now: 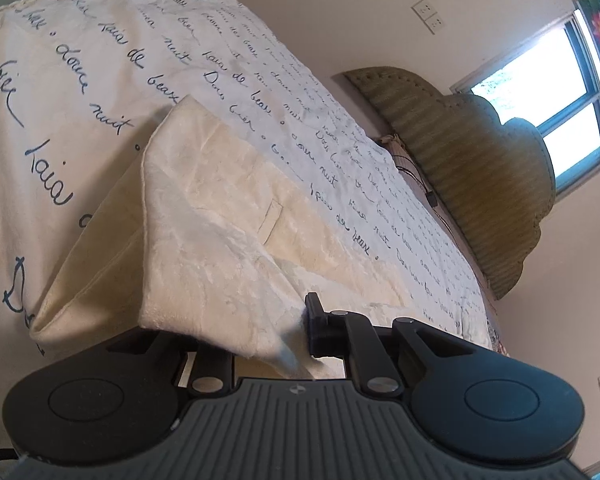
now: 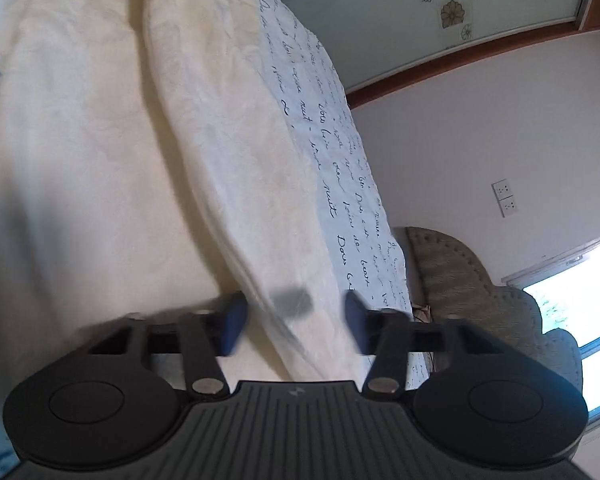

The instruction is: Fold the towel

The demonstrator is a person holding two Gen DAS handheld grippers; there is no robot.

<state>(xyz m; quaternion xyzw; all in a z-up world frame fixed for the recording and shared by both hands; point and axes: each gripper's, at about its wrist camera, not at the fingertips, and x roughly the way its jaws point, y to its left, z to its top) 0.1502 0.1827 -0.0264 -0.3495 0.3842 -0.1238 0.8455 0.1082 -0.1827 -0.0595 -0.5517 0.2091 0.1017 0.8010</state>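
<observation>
We judge the cream plush towel (image 1: 204, 216), doubled on the script-printed bedspread (image 1: 100, 60), light, limp and best taken by corners: our left fingers (image 1: 316, 328) may pinch one, we cannot tell; our right fingers (image 2: 354, 320) gape around its fold.

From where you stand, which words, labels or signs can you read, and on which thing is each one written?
"nuit" – blue handwriting printed on the bed cover.
"de" – same bed cover.
"nuit" – same cover, right wrist view.
The rest of the script is too slanted or small to read.
The tag on the towel looks blank.
The wall sockets carry no readable marks.
</observation>
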